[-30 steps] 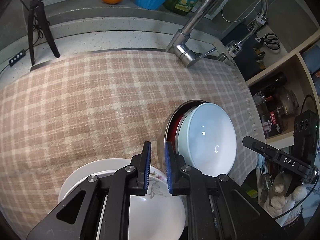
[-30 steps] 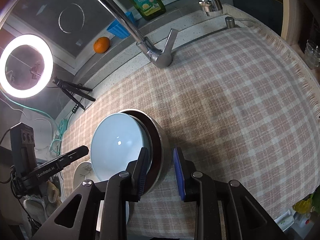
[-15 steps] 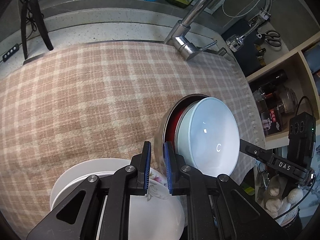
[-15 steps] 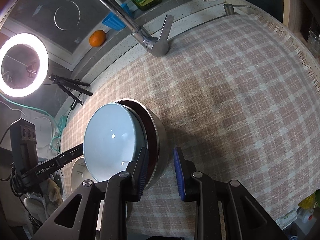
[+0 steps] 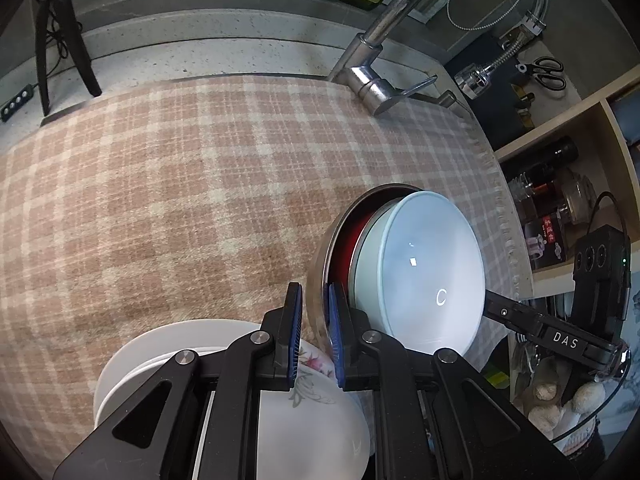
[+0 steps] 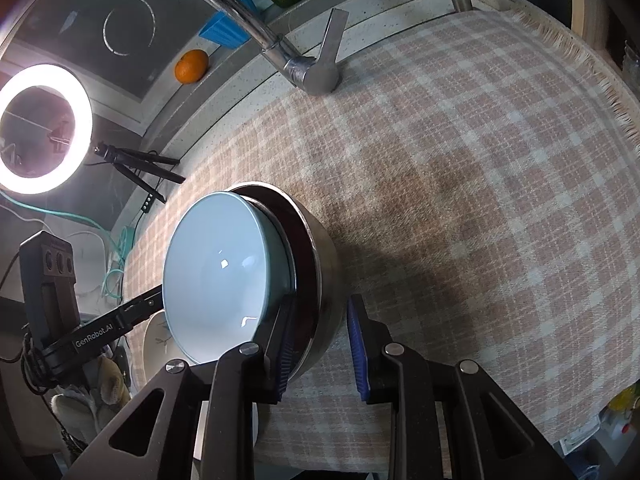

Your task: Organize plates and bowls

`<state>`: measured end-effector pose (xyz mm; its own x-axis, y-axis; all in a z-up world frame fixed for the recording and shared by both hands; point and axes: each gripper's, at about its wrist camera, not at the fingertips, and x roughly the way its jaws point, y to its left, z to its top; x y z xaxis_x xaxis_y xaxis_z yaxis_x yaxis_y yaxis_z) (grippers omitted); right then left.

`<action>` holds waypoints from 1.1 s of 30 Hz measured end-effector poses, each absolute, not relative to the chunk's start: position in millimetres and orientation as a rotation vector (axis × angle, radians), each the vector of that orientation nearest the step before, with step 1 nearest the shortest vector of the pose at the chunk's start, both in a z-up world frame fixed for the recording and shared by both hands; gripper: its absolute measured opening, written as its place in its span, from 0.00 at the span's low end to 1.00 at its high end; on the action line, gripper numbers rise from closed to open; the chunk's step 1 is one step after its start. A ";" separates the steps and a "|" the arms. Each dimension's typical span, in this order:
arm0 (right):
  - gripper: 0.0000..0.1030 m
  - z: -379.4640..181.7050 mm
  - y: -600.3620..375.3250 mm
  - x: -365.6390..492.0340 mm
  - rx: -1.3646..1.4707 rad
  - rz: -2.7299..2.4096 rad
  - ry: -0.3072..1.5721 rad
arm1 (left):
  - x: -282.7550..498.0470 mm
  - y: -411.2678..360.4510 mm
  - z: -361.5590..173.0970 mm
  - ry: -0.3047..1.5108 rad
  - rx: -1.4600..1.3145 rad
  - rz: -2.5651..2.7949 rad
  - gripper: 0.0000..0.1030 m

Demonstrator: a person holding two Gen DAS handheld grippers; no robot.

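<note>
Fingers [image 5: 294, 336] of my left gripper [image 5: 314, 332] clamp rim of steel bowl [image 5: 320, 256]; right gripper [image 6: 318, 344] pinches opposite rim. Pale blue ceramic bowl [image 6: 220, 276] nested inside, tilted. Beige plaid cloth [image 5: 180, 200] covers counter, chrome faucet [image 5: 372, 52] behind. White plates [image 5: 160, 344] stacked just beside left fingers.

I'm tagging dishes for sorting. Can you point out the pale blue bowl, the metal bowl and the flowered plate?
pale blue bowl [image 5: 424, 276]: left wrist view, inner surface.
metal bowl [image 6: 326, 280]: right wrist view, outer wall.
flowered plate [image 5: 316, 364]: left wrist view, painted rim.
</note>
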<state>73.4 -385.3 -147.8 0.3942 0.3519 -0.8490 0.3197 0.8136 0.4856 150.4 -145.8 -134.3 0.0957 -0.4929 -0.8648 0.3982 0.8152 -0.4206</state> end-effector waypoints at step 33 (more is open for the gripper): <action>0.09 -148.7 -385.1 74.2 0.674 0.006 1.204 | 146.6 -155.1 -138.8 1.320 -0.054 -0.656 0.08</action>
